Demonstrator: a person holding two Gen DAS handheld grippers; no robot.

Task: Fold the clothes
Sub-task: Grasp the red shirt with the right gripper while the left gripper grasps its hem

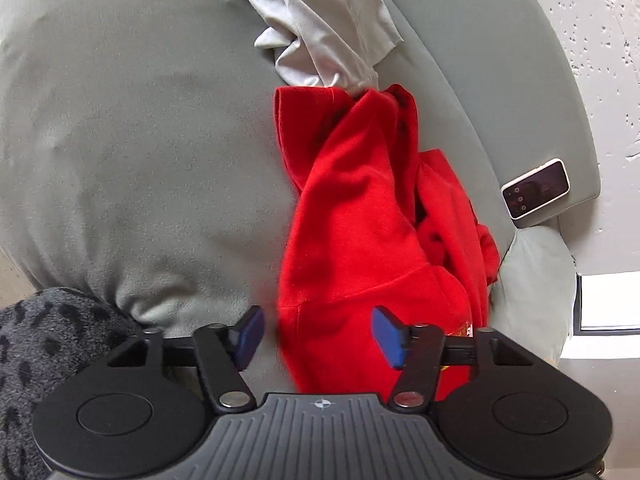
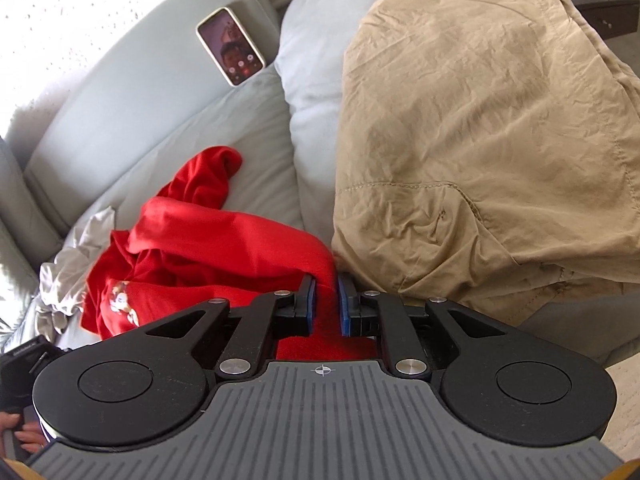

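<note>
No legible text anywhere. Crosshair mark on gripper body, bottom centre, both views. Phone, upper left of right view: call screen, round icons, no readable words. Red garment print, lower left: unreadable.

A grey sofa is set against a white speckled wall. A phone is seen on the backrest ledge, screen lit.

Red garment, pale grey shirt, tan trousers, grey-green sofa.
</note>
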